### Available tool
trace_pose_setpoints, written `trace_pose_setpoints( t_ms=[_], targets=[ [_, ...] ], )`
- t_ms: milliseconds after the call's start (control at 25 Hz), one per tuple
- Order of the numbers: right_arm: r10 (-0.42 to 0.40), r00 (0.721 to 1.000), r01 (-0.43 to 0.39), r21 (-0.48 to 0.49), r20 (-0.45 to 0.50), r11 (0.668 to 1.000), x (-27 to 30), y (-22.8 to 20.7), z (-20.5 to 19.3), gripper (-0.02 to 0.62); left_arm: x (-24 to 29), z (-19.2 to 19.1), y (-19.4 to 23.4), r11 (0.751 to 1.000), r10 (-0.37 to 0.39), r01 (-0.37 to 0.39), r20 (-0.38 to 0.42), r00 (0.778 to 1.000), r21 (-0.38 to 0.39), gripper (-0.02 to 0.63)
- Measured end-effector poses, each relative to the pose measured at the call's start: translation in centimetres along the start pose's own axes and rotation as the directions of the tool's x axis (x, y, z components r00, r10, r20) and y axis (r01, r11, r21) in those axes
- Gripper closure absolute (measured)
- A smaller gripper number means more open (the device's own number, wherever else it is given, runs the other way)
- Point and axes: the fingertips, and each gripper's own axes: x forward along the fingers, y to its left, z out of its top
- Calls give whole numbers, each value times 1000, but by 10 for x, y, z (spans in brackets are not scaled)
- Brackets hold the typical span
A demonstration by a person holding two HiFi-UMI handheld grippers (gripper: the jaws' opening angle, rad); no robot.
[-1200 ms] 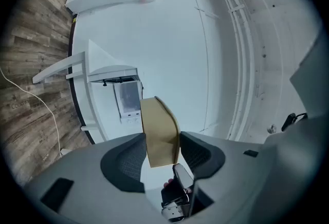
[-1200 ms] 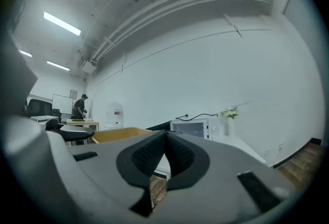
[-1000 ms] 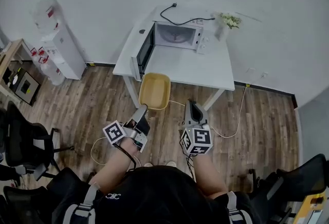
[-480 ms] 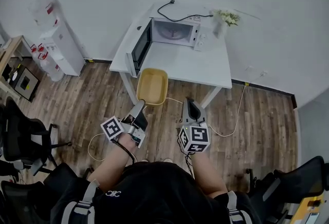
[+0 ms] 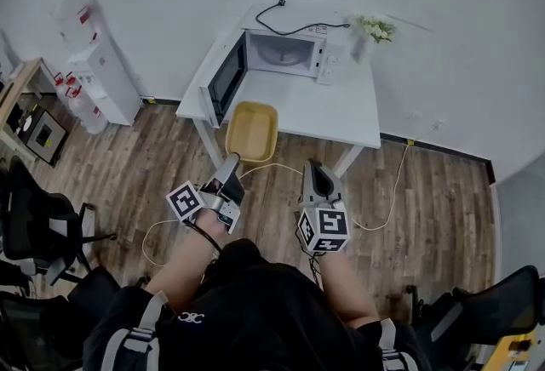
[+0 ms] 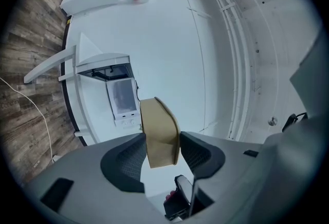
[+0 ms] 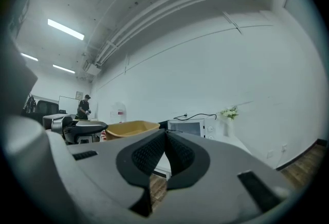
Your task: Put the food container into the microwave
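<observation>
An empty yellow food container hangs in the air just in front of the table's near edge, held out level. My left gripper is shut on its near rim; in the left gripper view the container sits clamped between the two pads. The white microwave stands on the white table with its door swung open to the left. My right gripper hangs to the right of the container, jaws closed together on nothing. In the right gripper view the container and microwave lie ahead.
A vase of white flowers stands at the table's back right, and a black cable runs behind the microwave. A water dispenser stands left against the wall. Office chairs are at my left, and a white cord trails over the wood floor.
I have stepped a little nearer the table. The container, still in my left gripper, has moved up towards the open microwave. The right gripper has kept its place beside it.
</observation>
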Motion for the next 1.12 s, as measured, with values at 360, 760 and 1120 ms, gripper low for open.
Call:
trace_pose_setpoints(
  t_ms=[360,760,1120],
  targets=[
    [-22,1000,22,8,6,1000,16,-37,-8,589,42,-1,18,1000,-10,10,2,1000,10,388],
    [-20,1000,20,35,-18,999,69,-76,-21,591,106,16,52,999,3,-3,4,1000,-32,388],
    [-4,999,5,39,-39,999,164,-113,-30,589,179,56,97,999,29,-29,-3,1000,-14,388]
  ],
)
